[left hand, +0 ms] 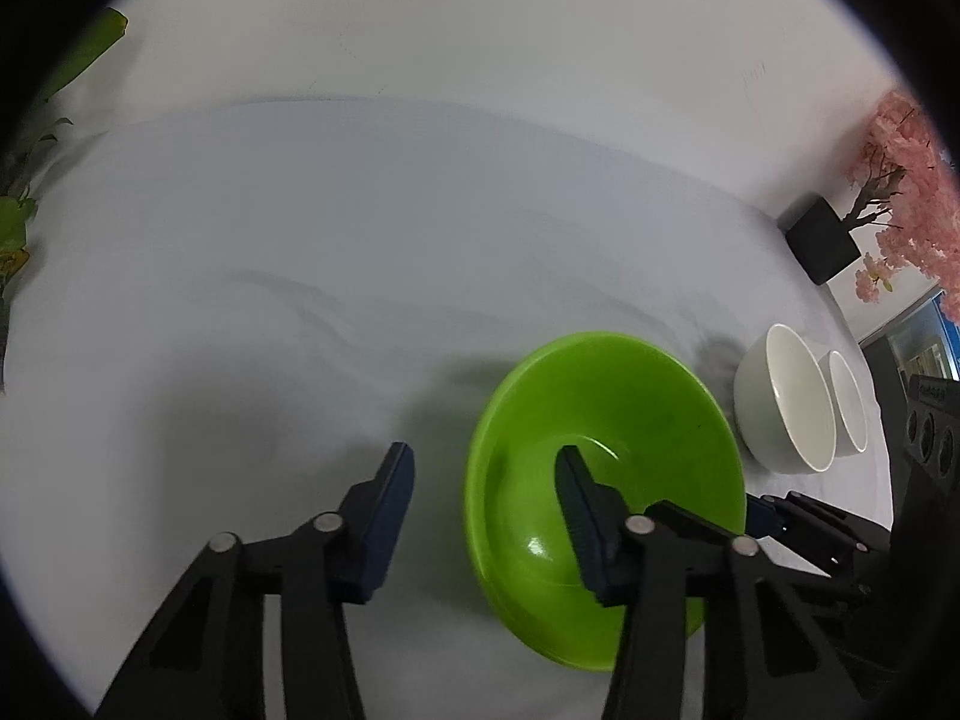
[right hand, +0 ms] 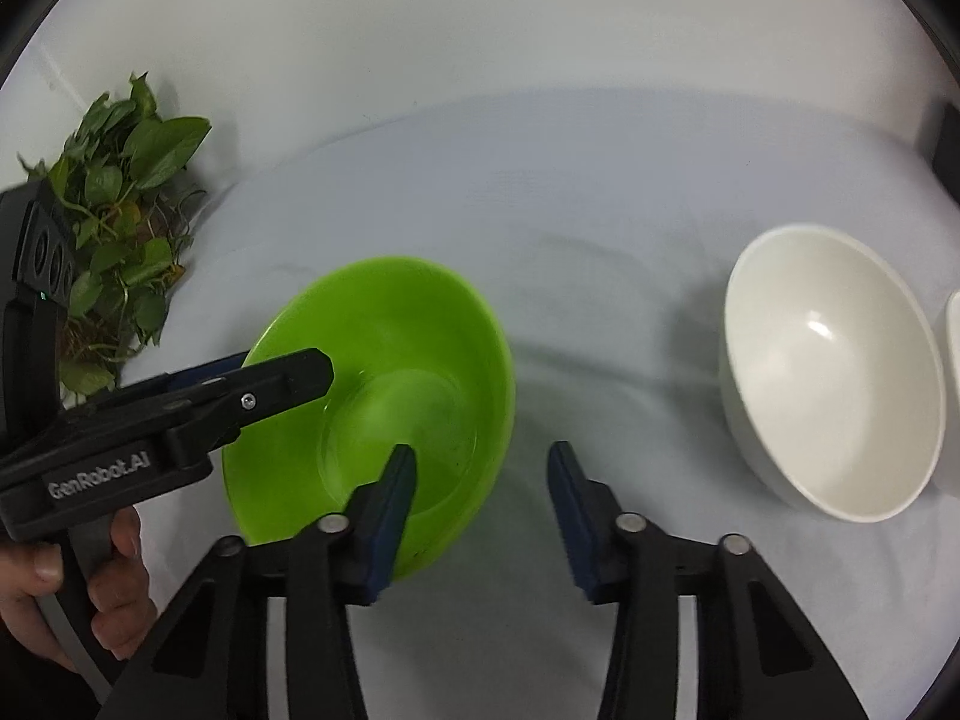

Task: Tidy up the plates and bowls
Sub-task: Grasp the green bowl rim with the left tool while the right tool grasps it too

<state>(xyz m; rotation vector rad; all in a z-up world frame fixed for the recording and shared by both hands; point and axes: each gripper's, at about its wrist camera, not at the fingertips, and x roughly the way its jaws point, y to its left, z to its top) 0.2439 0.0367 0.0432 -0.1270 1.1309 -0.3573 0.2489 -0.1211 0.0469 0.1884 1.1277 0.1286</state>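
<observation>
I am looking down along both tools at a white cloth-covered surface [left hand: 300, 240]. A bright green bowl [left hand: 606, 420] sits on it, right of centre in the left wrist view and left of centre in the right wrist view.

The left gripper [left hand: 486, 480] straddles the green bowl's left rim: one of its fingers [left hand: 579, 498] hangs inside the bowl and the other is outside over the cloth. They stand partly apart, with a visible gap, and I see no pad pressing on the rim.

The right gripper [right hand: 483, 480] straddles the opposite rim the same way. One finger is inside the bowl, one outside, partly apart and holding nothing.

A hand [right hand: 114, 576] at lower left of the right wrist view holds the left tool's handle.

Two white bowls [right hand: 834, 378] stand side by side near the green bowl, at the right of both views.

A leafy green plant [right hand: 120, 210] lies at upper left. A pink blossom tree [left hand: 900, 192] in a black pot [left hand: 822, 237] stands at upper right.
</observation>
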